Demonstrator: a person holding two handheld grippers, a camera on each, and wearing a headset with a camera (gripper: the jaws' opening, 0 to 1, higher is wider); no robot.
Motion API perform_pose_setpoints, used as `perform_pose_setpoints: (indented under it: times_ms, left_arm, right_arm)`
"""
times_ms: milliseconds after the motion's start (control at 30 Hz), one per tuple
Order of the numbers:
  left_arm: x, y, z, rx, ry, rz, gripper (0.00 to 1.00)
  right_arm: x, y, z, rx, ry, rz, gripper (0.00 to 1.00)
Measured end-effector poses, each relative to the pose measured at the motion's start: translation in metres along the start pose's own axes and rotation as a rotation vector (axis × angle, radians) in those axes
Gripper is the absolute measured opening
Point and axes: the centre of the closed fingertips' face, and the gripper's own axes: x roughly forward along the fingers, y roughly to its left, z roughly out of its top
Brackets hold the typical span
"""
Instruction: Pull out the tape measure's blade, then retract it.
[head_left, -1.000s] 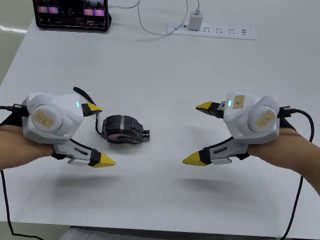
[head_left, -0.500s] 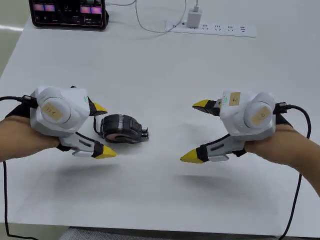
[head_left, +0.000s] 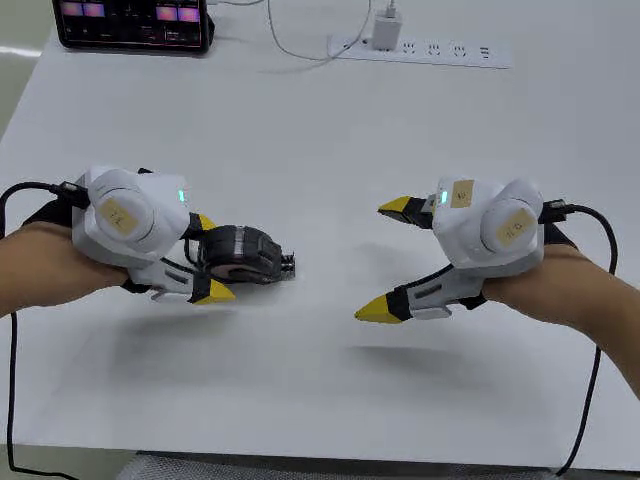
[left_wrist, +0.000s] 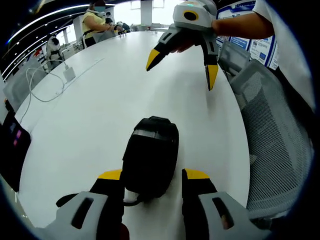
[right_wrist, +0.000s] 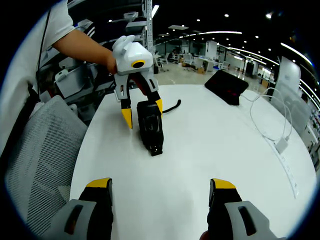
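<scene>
— Near side first?
— Left gripper (head_left: 214, 257) spread wide, yellow tips flanking the rear of the tape measure (head_left: 248, 256); cannot tell whether touching. Lies on its side on the white table (head_left: 300, 400), blade end toward the right gripper (head_left: 385, 258).
— And that one?
— Gapes too, empty, well apart from the tape. Bare top between them and down to the front edge.
— Farther?
— Power strip (head_left: 420, 48) and dark screen (head_left: 130, 22) along the far edge.

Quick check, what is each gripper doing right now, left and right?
Left gripper: open, jaws either side of the tape measure.
Right gripper: open, holding nothing.
</scene>
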Motion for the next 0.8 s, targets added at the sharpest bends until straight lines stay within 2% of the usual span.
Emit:
perform_pose_setpoints:
  times_ms: [533, 800]
  left_arm:
    - [0.0021, 0.0065, -0.003, 0.029, 0.023, 0.005, 0.3]
    - [0.0023, 0.0057, -0.0038, 0.042, 0.042, -0.018, 0.29]
  right_arm:
    - [0.0051, 0.0003, -0.0011, -0.001, 0.006, 0.011, 0.74]
    - [0.0087, 0.0004, -0.0003, -0.005, 0.006, 0.016, 0.72]
